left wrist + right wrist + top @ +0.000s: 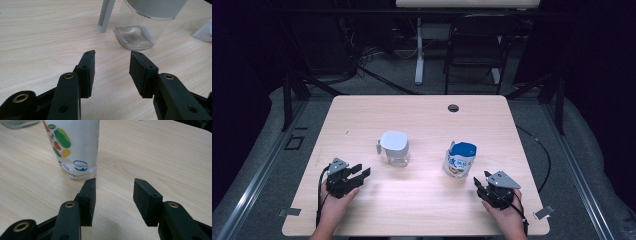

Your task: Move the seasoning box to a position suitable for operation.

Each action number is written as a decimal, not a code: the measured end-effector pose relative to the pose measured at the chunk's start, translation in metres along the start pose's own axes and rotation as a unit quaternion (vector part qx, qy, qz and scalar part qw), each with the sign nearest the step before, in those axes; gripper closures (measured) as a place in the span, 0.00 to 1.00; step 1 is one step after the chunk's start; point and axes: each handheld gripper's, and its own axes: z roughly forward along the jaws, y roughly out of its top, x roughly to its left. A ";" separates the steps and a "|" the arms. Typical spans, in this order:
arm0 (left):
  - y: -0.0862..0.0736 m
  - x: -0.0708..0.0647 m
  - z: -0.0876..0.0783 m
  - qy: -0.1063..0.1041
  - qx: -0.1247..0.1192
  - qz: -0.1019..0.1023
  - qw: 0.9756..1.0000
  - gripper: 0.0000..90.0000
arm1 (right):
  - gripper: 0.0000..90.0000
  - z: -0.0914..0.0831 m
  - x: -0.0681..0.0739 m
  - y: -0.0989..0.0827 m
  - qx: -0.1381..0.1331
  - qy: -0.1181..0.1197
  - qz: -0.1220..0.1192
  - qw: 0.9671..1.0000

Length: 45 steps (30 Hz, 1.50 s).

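Approach phase: both claws are empty and must each be brought onto a container.

1. Left claw [360, 174]. Its jaws stand well apart with nothing between the pads [88, 75]; bare desk [422, 200] shows through the gap. It rests low over the desk, near and to the left of the pouch, pointing toward the clear jug [395, 148]. In the left gripper view the jug's transparent base sits just beyond the jaw tips, slightly right of the gap's centreline. Recommended: swing the claw right until the jug wall is centred, then advance level. The grey handle strip [106, 15] hangs beside the body; keep it outside the jaws unless it is the intended grip point.

2. Right claw [480, 184]. Jaws likewise wide and holding nothing. It lies just right of and nearer than the pouch [459, 159], a white stand-up bag with a blue top and printed front, upright near the desk's centre. In the right gripper view the pouch stands beyond the left-hand jaw, off the centreline. Recommended: shift the claw until the pouch is between the pads before closing.

3. Handling judgement. The pouch is probably soft; close gently at mid-height to avoid crushing or tipping it. The jug, left of the pouch and well apart from it, looks rigid and smooth; grip squarely to prevent slip.
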 end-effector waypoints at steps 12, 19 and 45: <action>0.007 0.004 -0.006 0.029 -0.004 -0.011 1.000 0.56 | 0.56 -0.005 -0.003 -0.005 0.015 0.004 0.012 1.000; 0.015 0.014 0.001 0.023 -0.011 -0.050 0.998 0.60 | 0.55 -0.011 -0.008 -0.009 0.015 0.005 0.023 1.000; 0.060 0.002 0.037 0.029 0.004 0.017 0.999 0.66 | 0.52 -0.016 -0.013 -0.011 0.004 0.009 0.044 0.999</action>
